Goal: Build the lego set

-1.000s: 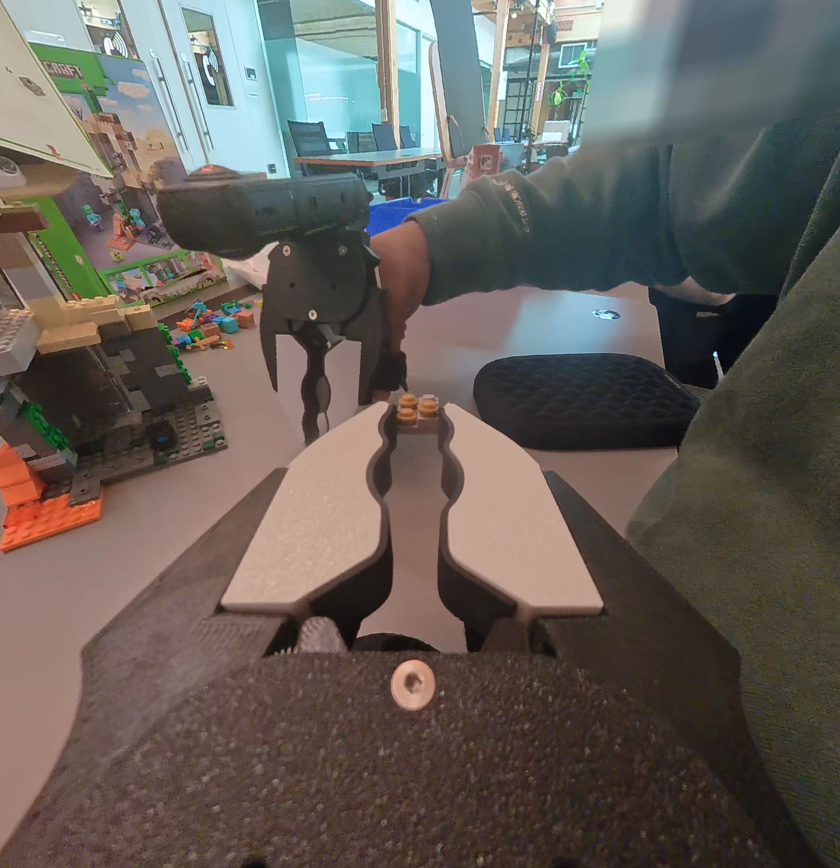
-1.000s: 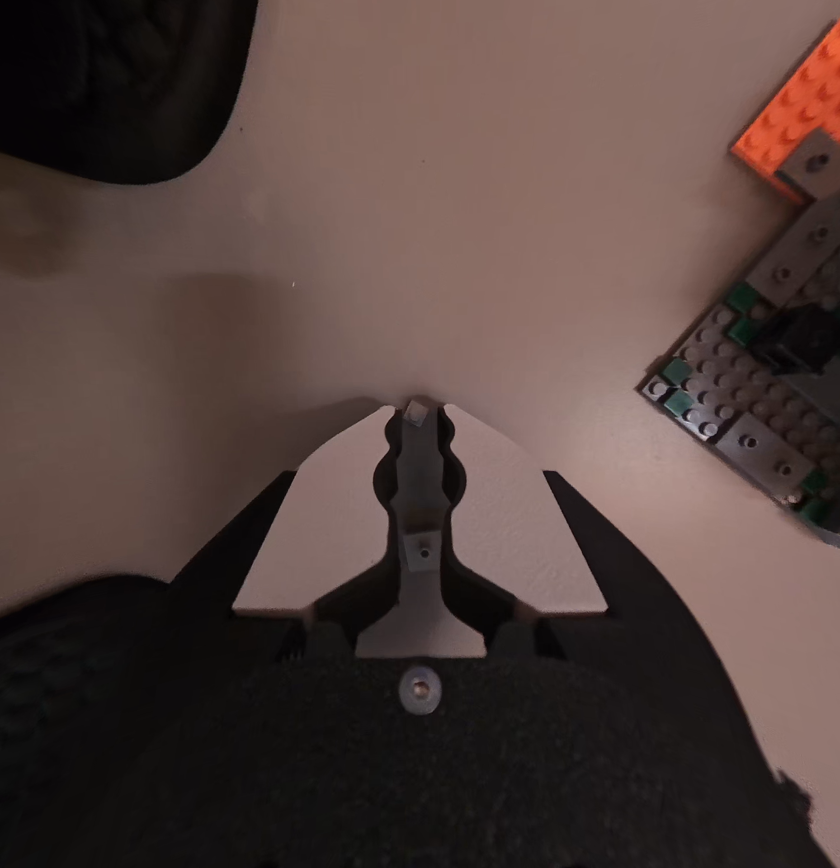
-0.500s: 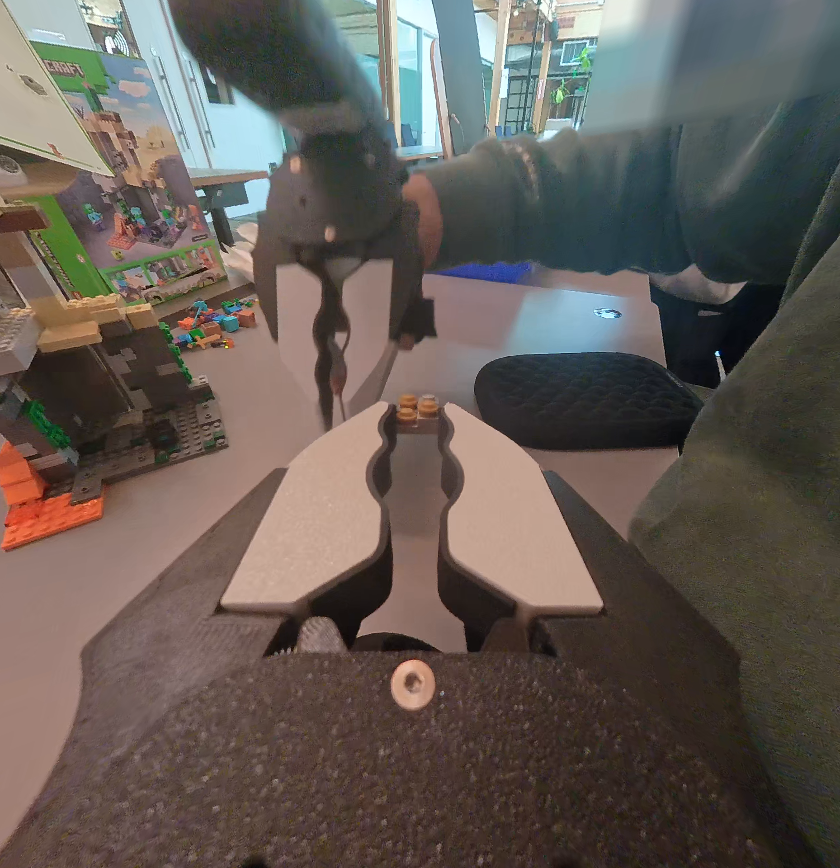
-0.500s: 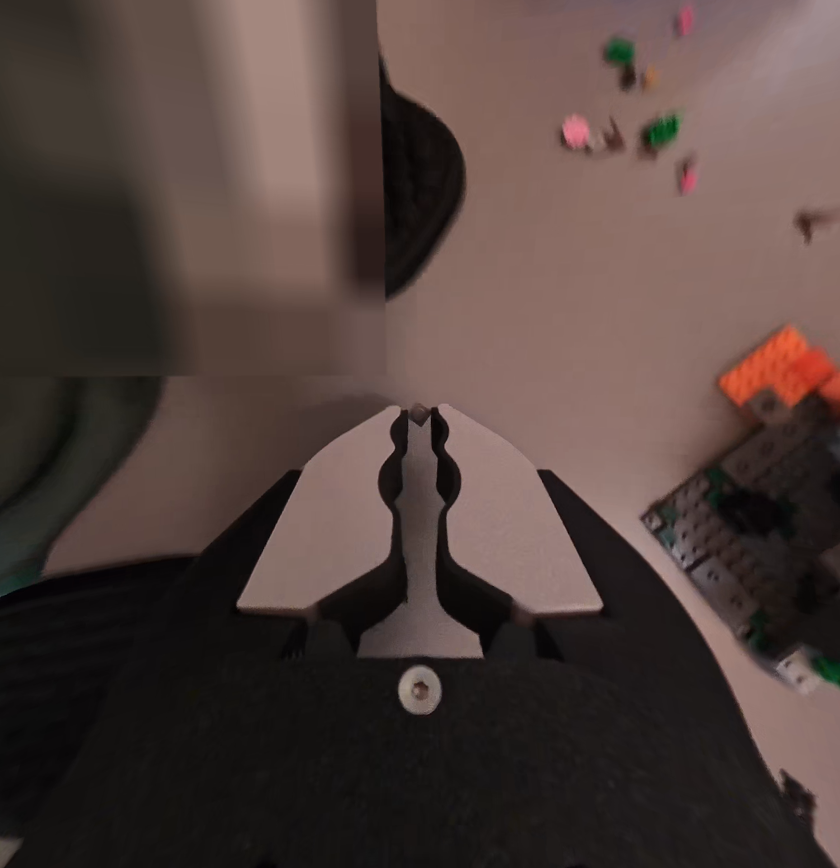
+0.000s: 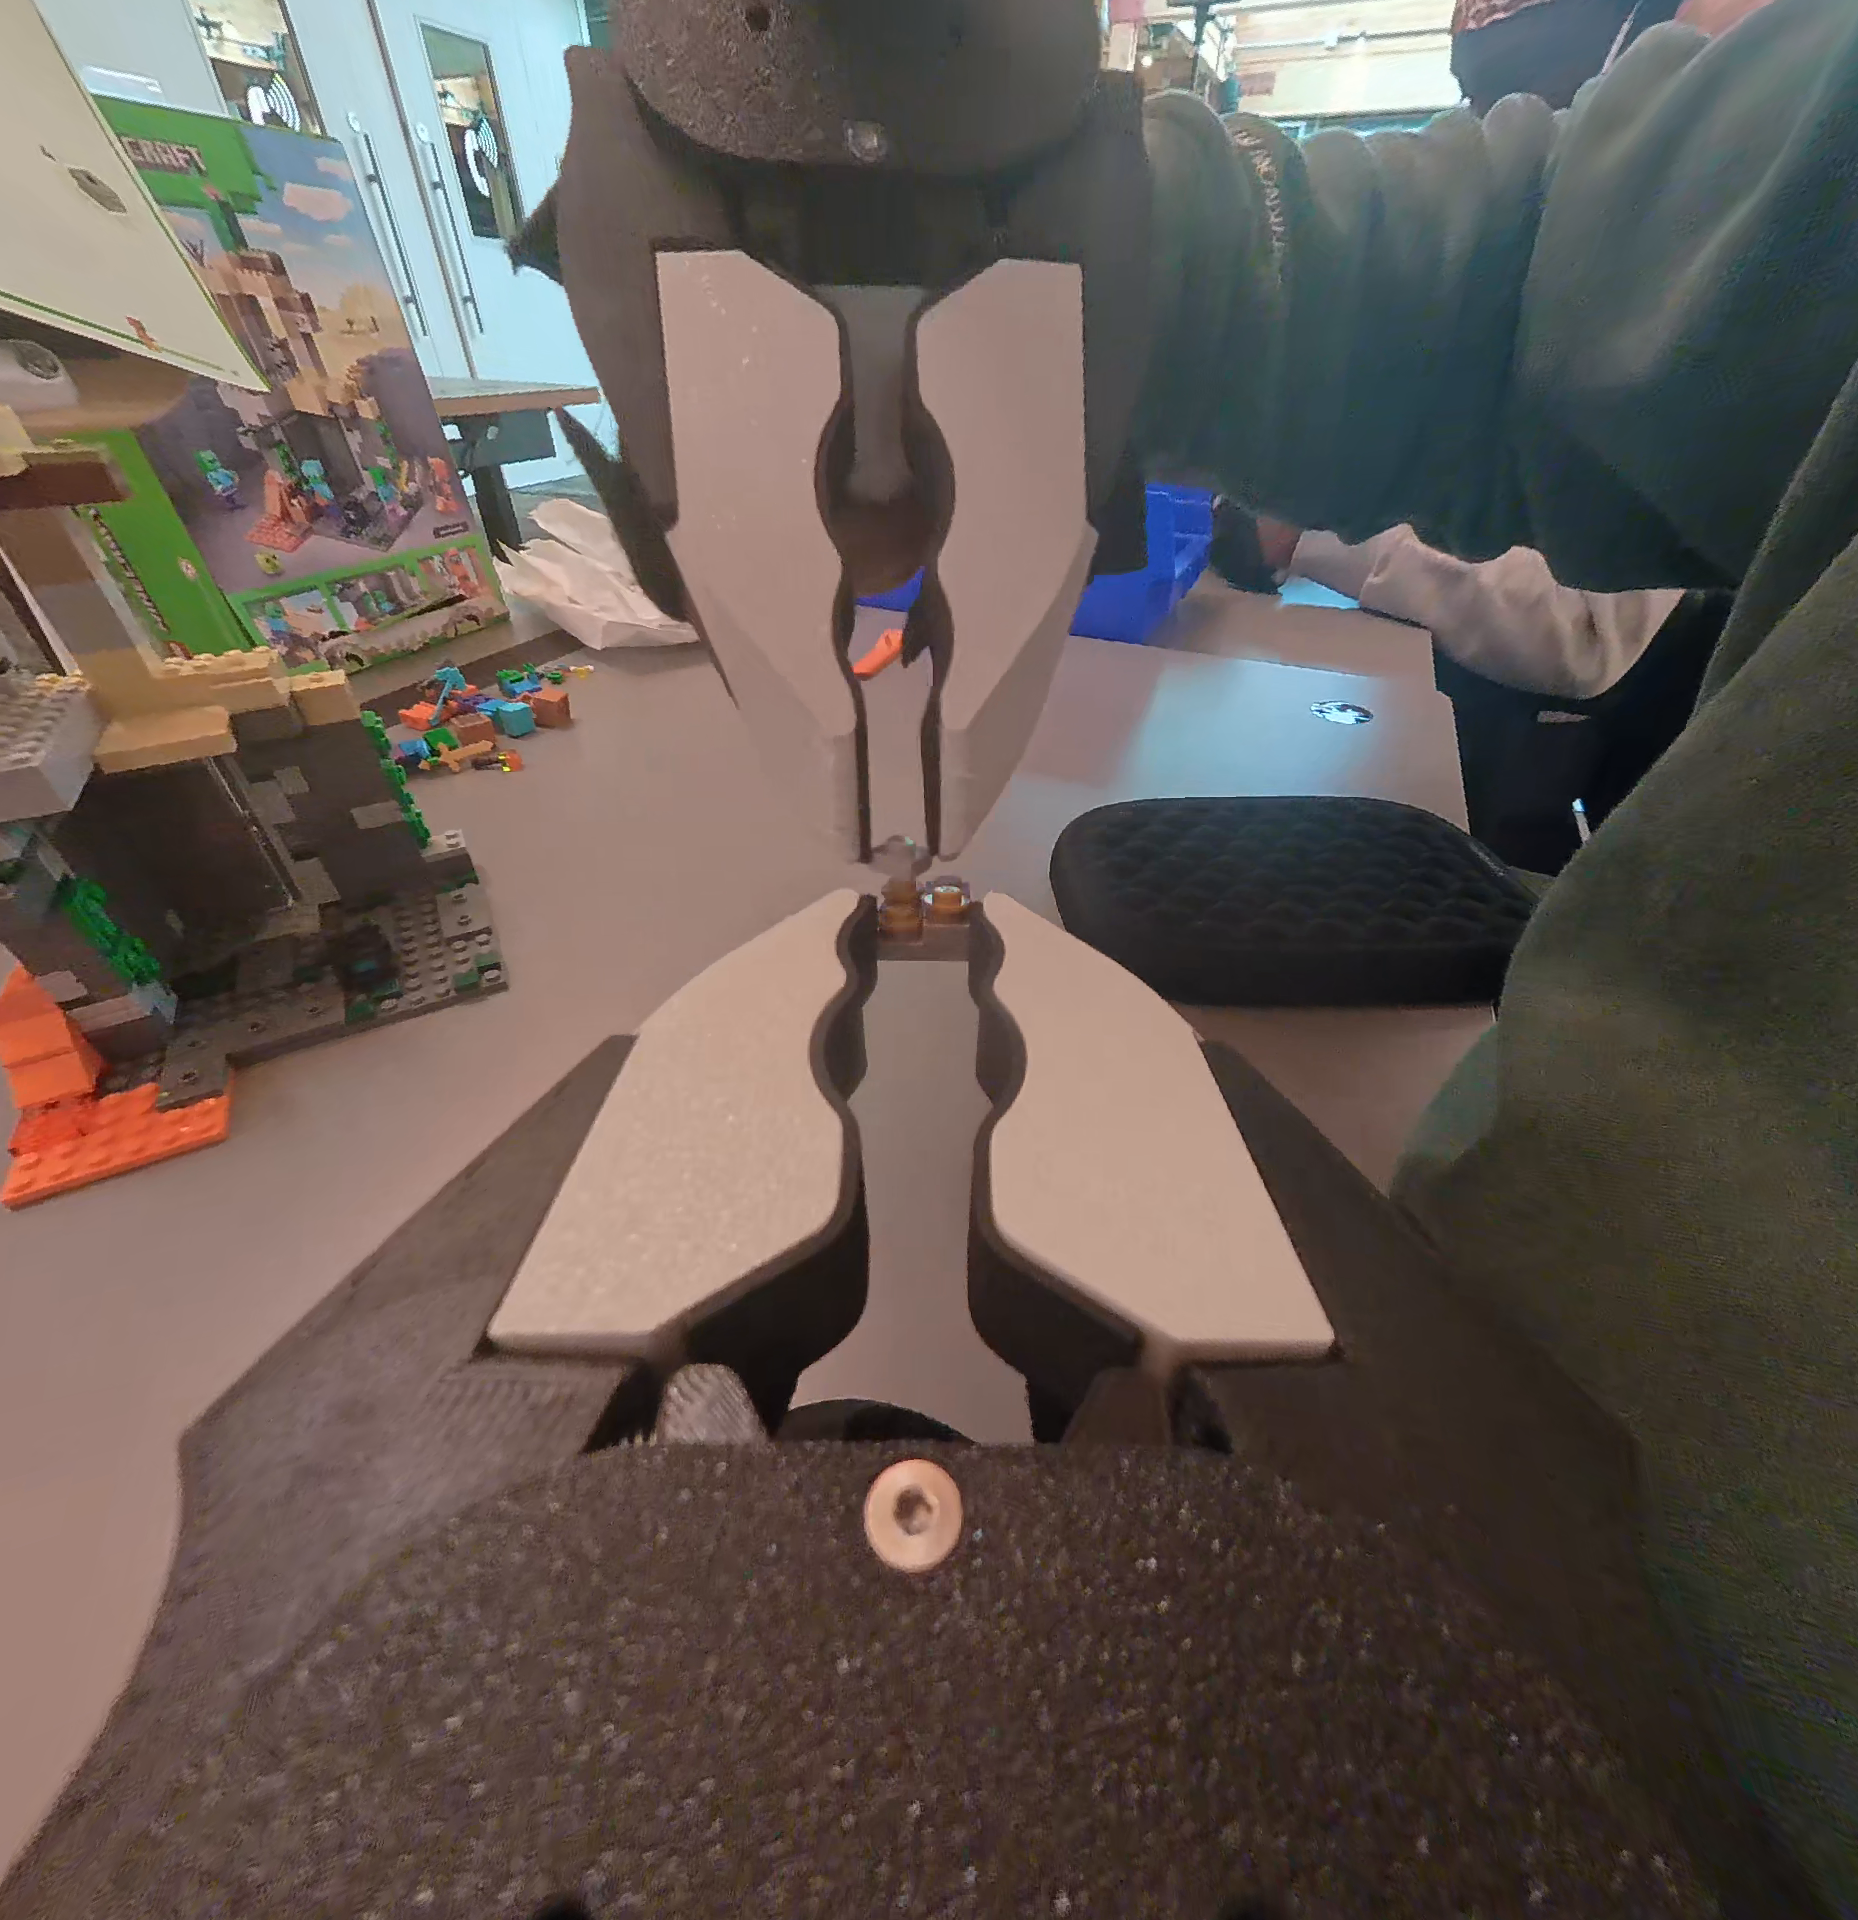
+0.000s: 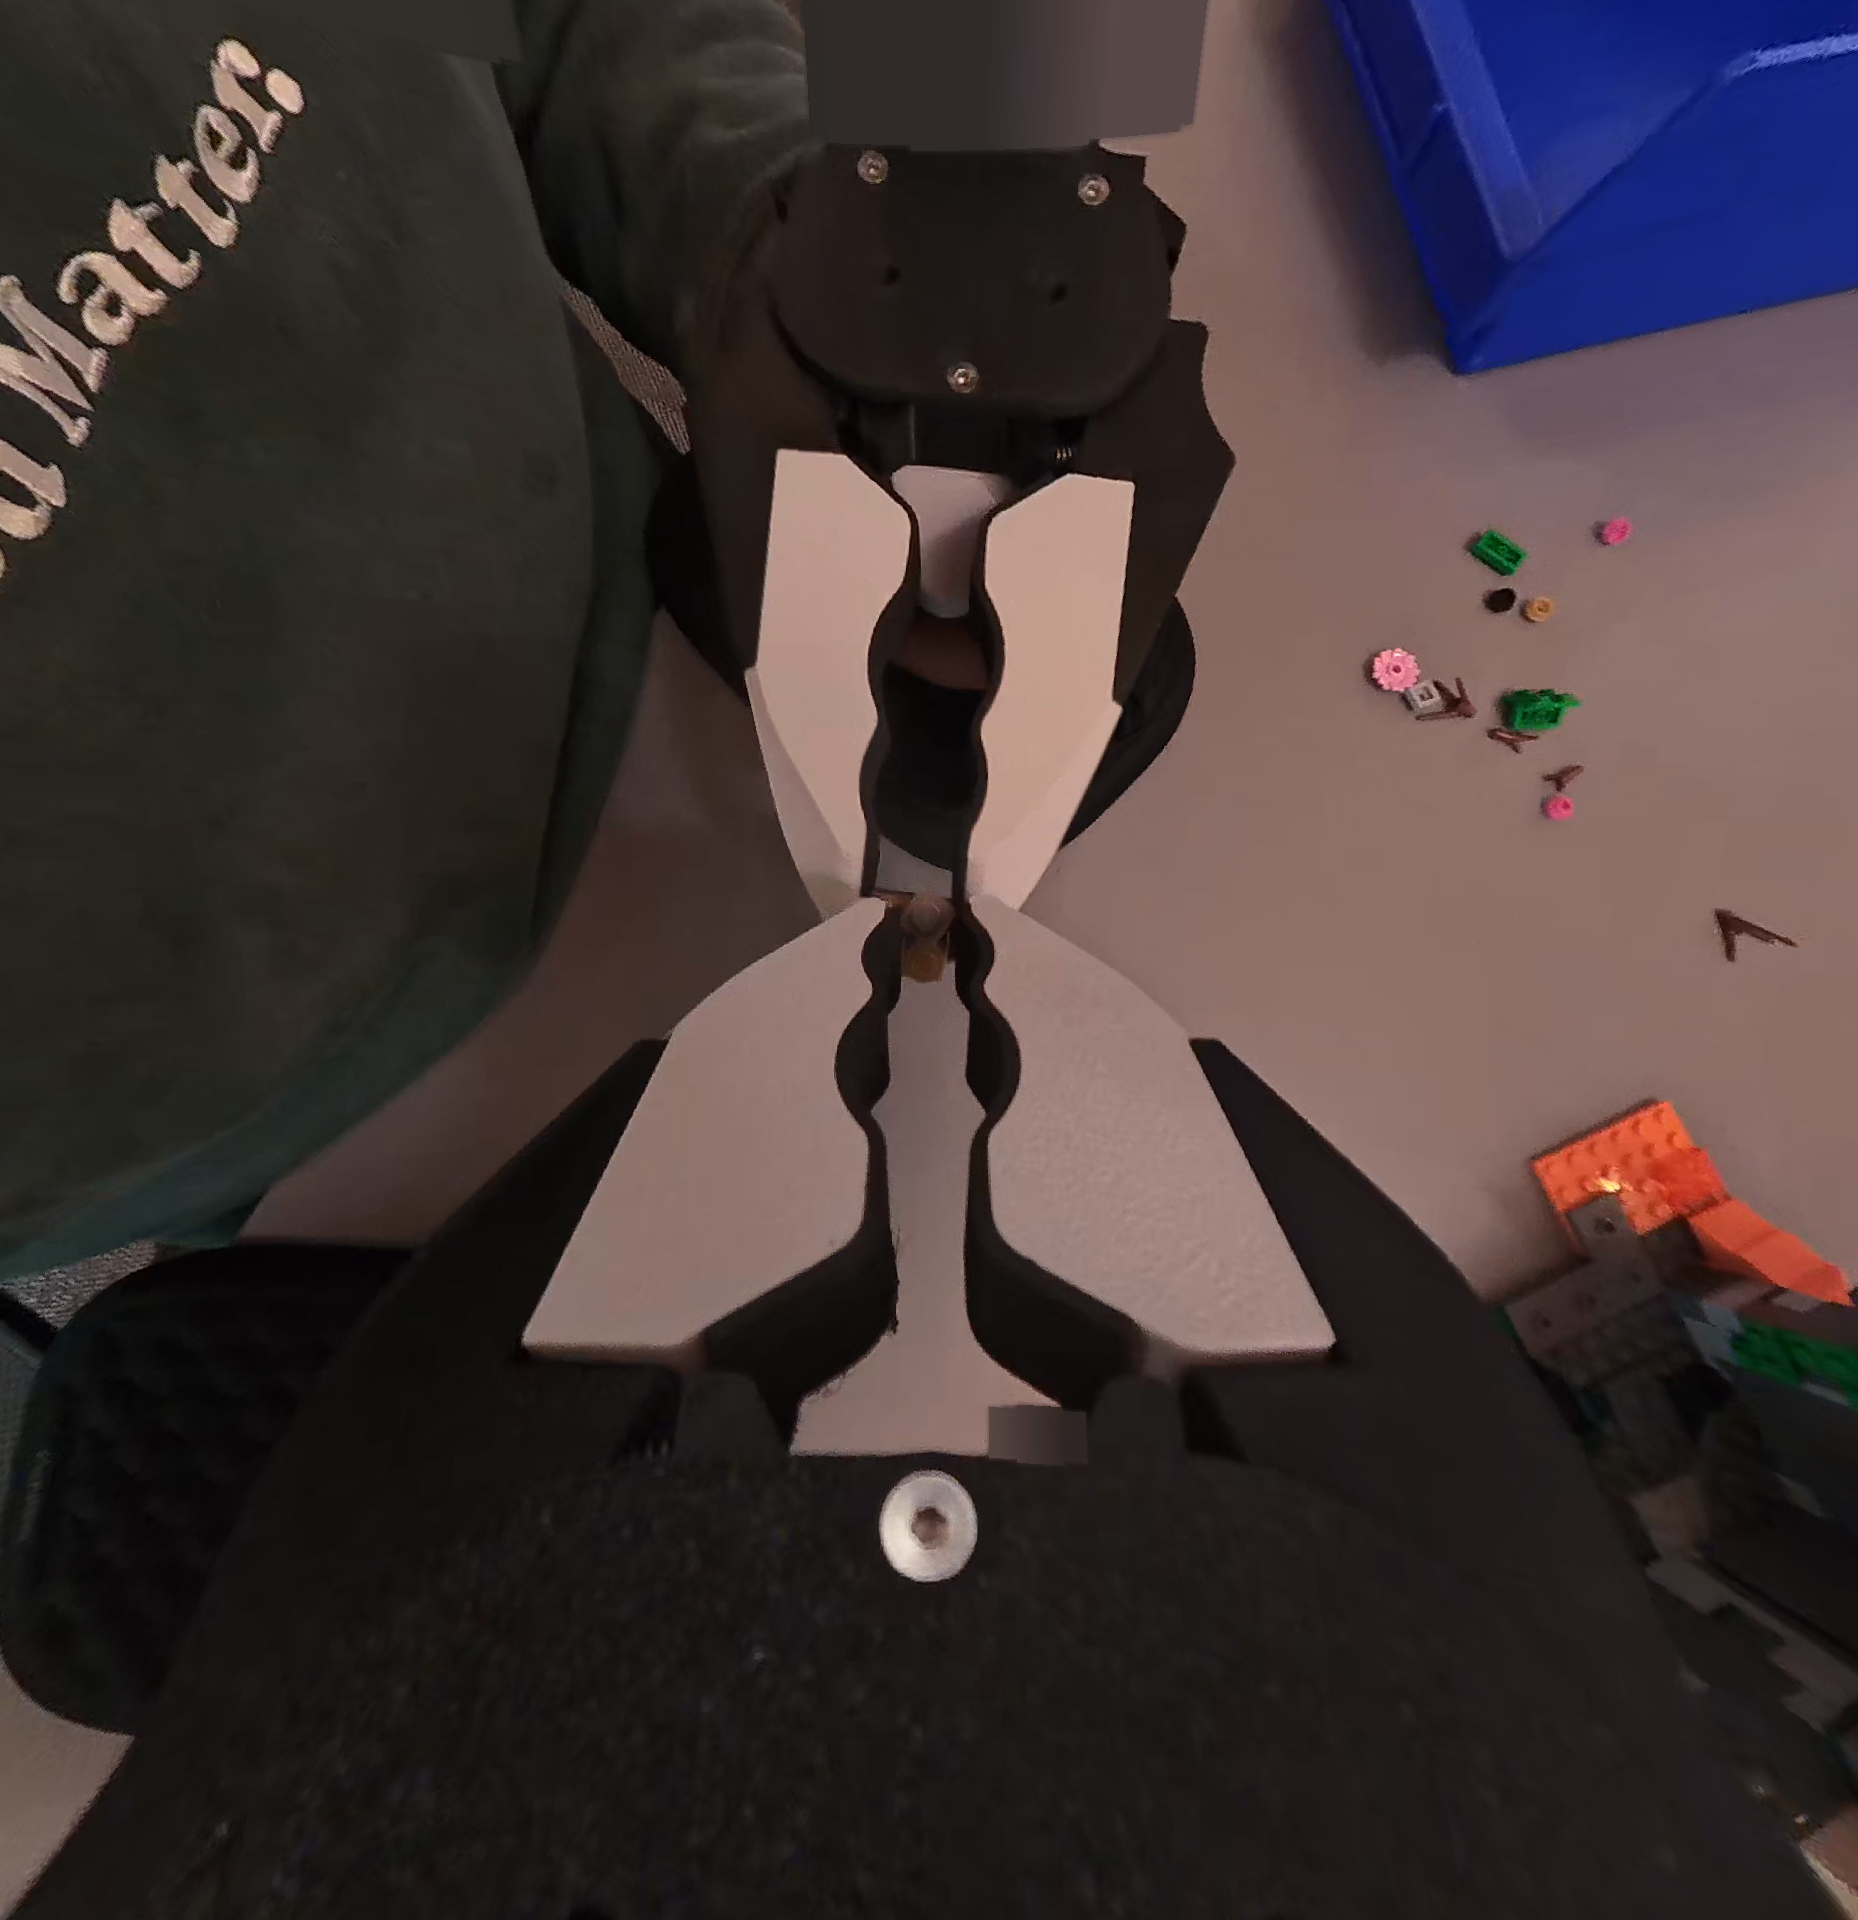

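My left gripper [image 5: 923,912] is shut on a small dark grey plate [image 5: 925,941] with two orange-brown round studs on top. My right gripper [image 5: 901,842] points down from above, tip to tip with the left one. It is shut on a tiny grey piece [image 5: 901,854] that sits right on or just above the plate's left stud; I cannot tell if they touch. In the right wrist view my right gripper [image 6: 925,916] meets the left gripper [image 6: 917,883] head on, with an orange stud [image 6: 923,964] showing between the fingers.
The part-built lego model [image 5: 229,831] on an orange base stands at the left, also in the right wrist view [image 6: 1683,1299]. The set's box [image 5: 312,447] is behind it. Loose pieces [image 5: 478,717] [image 6: 1507,675], a blue bin [image 6: 1631,156] and a black pad [image 5: 1289,894] lie on the table. Both grippers' tips are close together, under 4 cm apart.
My right gripper has swung up from the table and come over the left gripper, bringing the tiny grey piece down onto the plate's studs. The left gripper has not moved.
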A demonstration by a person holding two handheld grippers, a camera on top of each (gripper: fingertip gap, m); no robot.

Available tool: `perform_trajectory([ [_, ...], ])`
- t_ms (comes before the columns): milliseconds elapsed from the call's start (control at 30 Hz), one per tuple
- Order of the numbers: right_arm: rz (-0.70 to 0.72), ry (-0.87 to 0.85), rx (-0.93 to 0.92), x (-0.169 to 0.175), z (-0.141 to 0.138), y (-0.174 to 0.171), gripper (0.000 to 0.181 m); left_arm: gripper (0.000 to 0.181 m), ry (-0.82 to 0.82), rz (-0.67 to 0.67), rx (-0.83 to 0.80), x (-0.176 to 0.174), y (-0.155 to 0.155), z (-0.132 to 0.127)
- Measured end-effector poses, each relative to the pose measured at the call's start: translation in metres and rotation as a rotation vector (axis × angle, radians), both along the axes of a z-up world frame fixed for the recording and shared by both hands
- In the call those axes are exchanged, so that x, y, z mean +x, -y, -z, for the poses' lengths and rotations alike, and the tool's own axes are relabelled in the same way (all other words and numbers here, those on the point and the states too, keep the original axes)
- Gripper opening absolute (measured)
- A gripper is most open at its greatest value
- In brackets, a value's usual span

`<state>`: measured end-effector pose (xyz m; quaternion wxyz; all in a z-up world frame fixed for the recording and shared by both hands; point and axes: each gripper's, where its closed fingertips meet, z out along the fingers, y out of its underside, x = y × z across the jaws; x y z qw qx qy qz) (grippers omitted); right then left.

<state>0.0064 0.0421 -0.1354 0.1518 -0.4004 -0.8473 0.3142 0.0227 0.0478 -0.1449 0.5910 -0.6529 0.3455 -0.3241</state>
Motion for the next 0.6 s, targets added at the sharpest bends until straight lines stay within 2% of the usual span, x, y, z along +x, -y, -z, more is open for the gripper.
perform_trajectory([
  [33,-0.007,0.001,0.014,-0.0004,0.0010,0.0005,0.009,0.016,0.001,0.000,0.000,0.0000,0.0000,-0.0002],
  [600,-0.063,-0.020,0.063,-0.0037,-0.0034,0.0030,0.012,0.016,0.069,0.025,0.002,-0.0038,0.0026,-0.0085],
])
